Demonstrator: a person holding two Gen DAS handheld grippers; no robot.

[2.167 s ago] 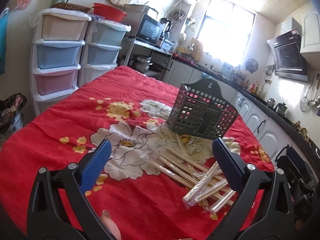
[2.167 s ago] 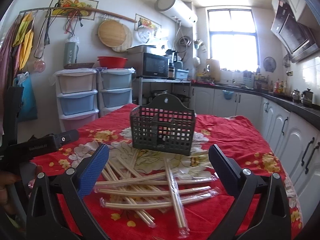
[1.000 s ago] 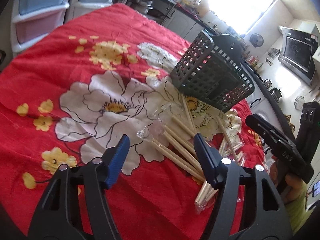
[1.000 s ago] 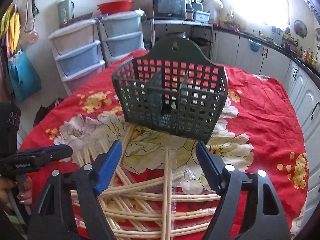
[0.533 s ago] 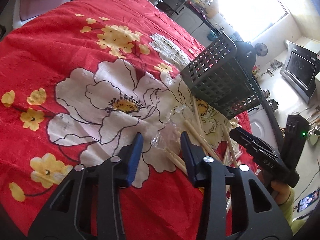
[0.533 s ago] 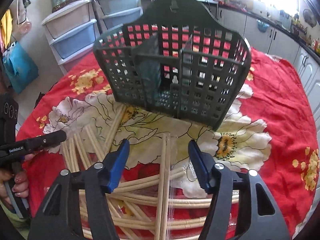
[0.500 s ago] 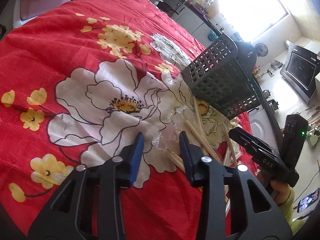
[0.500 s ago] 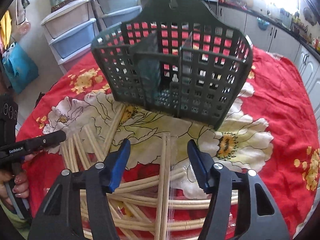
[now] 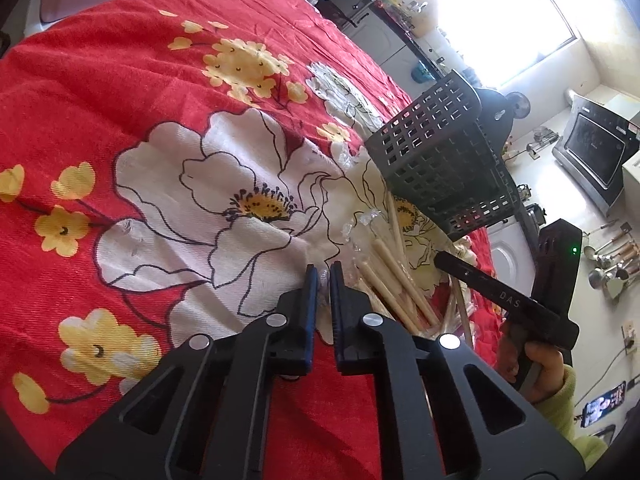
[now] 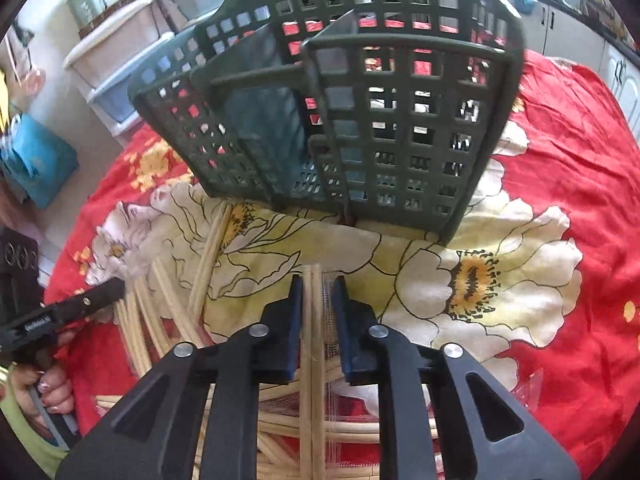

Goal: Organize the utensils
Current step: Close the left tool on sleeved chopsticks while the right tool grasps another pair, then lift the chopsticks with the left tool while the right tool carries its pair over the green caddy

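Pinching a clear-wrapped pair of pale wooden chopsticks [image 10: 312,320] between nearly closed blue pads, the right gripper [image 10: 316,292] sits just near of the dark green slotted plastic utensil basket [image 10: 340,112], while the left gripper [image 9: 323,276], jaws almost shut on a crinkled clear wrapper end [image 9: 325,280], rests on the red floral tablecloth [image 9: 120,92] in a sunlit kitchen.

Floral red tablecloth [image 9: 120,92]; storage drawers [image 10: 120,76]
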